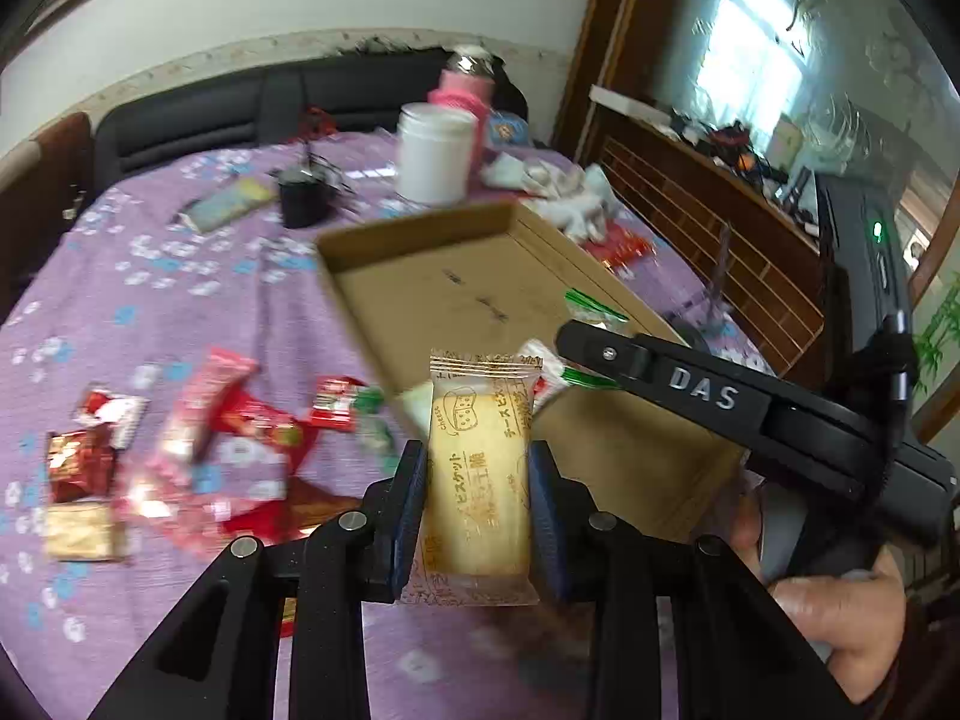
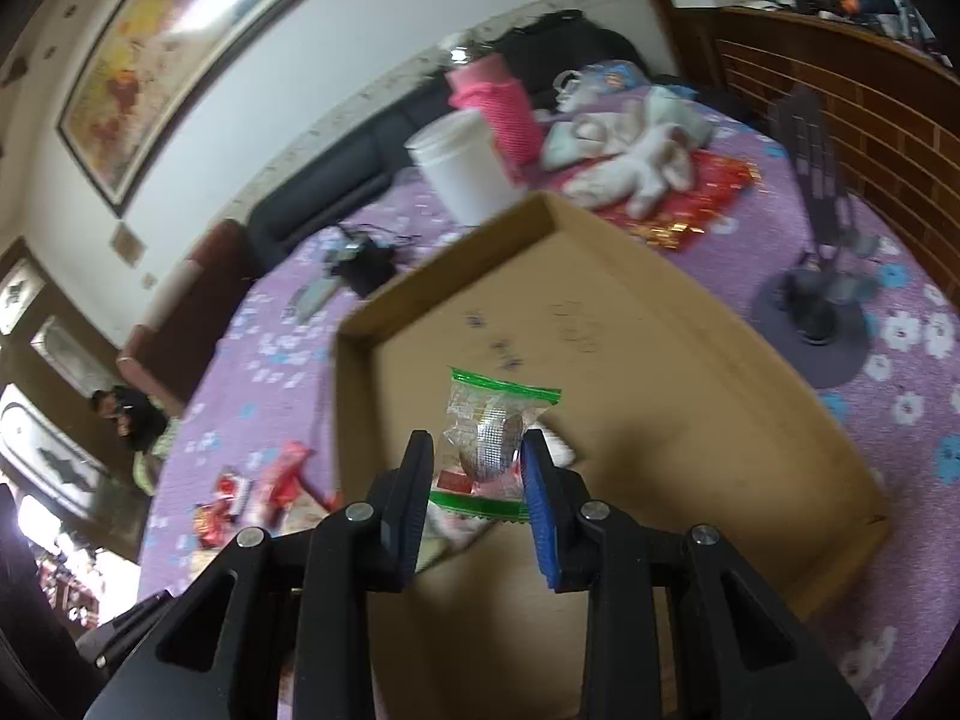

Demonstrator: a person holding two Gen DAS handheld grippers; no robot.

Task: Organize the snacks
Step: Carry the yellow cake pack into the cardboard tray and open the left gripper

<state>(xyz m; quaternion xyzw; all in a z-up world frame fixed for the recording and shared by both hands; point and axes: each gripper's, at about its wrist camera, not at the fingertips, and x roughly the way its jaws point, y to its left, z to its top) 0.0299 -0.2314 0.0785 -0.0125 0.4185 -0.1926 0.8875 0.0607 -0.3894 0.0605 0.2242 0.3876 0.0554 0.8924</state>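
Loose snacks [image 1: 198,450]: a scatter of red, pink and gold wrappers lay at the far left on the purple flowered cloth [image 1: 180,300] over the bench, outside the box and well apart from both tools.
Left gripper [image 1: 478,504]: its fingers were clamped on the sides of a yellow cheese biscuit packet [image 1: 480,468], held upright in the air near the box's near-left corner and not yet inside.
Cardboard box [image 1: 420,288]: a shallow open tray in the middle of the bench, its floor mostly bare apart from dark smudges; a pale packet or two seemed to lie by its near-left corner, though blur made that hard to tell.
Right gripper [image 2: 477,480]: its fingers were closed on a clear candy packet with green edges [image 2: 492,438], a silvery sweet showing inside, held above the box floor close to the near-left wall.
Behind the box: a white jar [image 1: 435,156], a pink bottle [image 1: 465,90] and crumpled white wrappings [image 2: 630,162] stood or lay toward the right rear.
Progress: early, by my reading. Two pieces were in hand and about to go in; very little had been sorted.
Left to do: release both packets into the box, then fetch the whole pile at the left, piece by piece.
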